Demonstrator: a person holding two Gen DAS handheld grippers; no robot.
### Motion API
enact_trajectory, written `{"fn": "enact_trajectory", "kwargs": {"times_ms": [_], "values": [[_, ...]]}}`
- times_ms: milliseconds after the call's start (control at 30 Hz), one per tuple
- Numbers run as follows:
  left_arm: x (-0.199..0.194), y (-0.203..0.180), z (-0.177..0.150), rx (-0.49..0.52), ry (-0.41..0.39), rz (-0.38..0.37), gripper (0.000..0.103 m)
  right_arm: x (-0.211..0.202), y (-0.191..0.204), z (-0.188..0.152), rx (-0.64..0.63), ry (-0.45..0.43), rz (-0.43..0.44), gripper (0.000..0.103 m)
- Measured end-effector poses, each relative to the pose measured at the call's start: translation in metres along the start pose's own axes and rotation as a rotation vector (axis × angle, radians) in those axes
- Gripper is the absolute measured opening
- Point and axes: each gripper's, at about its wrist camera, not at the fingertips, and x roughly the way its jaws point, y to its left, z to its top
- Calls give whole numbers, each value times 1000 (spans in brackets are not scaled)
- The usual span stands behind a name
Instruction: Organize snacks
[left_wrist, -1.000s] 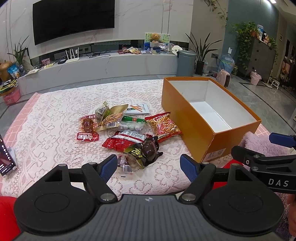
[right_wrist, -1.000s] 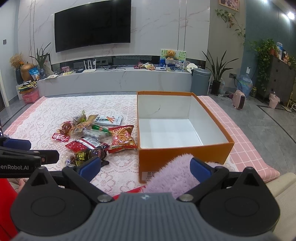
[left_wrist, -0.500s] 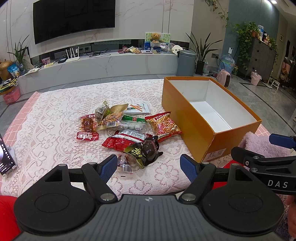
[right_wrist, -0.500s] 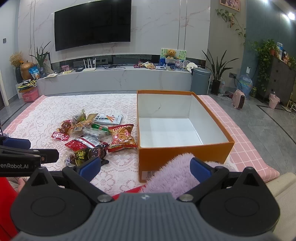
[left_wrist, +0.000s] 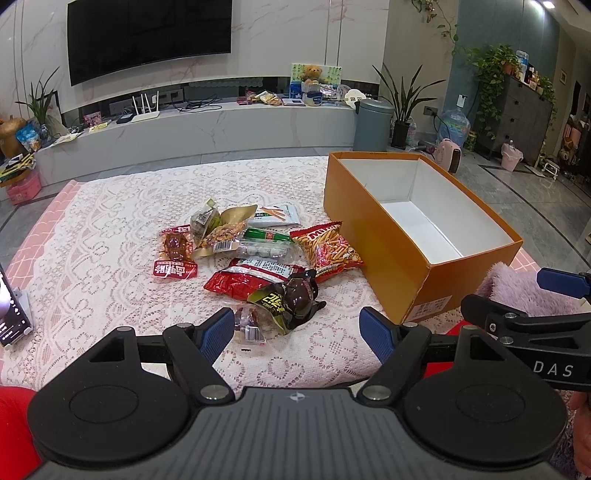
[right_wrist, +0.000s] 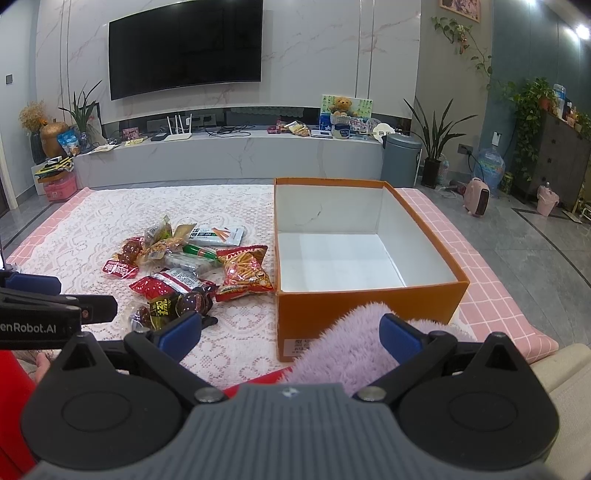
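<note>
A desk (left_wrist: 92, 236) under a white lace cloth carries an orange box (left_wrist: 373, 236), open-topped and bare inside, with a heap of snack packets (left_wrist: 255, 258) lying just beside its left wall. None of the packets is in the box yet. Likely hazards, by judgement: the lace cloth may snag a fingertip or bunch under a dragged packet; the box is light and could slide if a packet is pushed against its wall. The packets overlap, so lifting one, such as the red chip bag (left_wrist: 327, 249) touching the box, may drag neighbours along. Glossy film may slip from a pinch, and the dark packet (left_wrist: 291, 299) nearest the camera is crumpled. Left gripper (left_wrist: 297, 330): spread wide, nothing between its fingers. Right gripper (right_wrist: 290, 330): likewise spread and empty, above a purple fluffy cushion (right_wrist: 354, 354) that could foul its fingers.
</note>
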Motion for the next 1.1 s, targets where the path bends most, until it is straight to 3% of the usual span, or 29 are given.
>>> {"fn": "enact_trajectory", "kwargs": {"times_ms": [1100], "values": [[2, 5, -2, -7, 5, -1, 90, 3, 5, 1, -13, 16, 2, 100]]}}
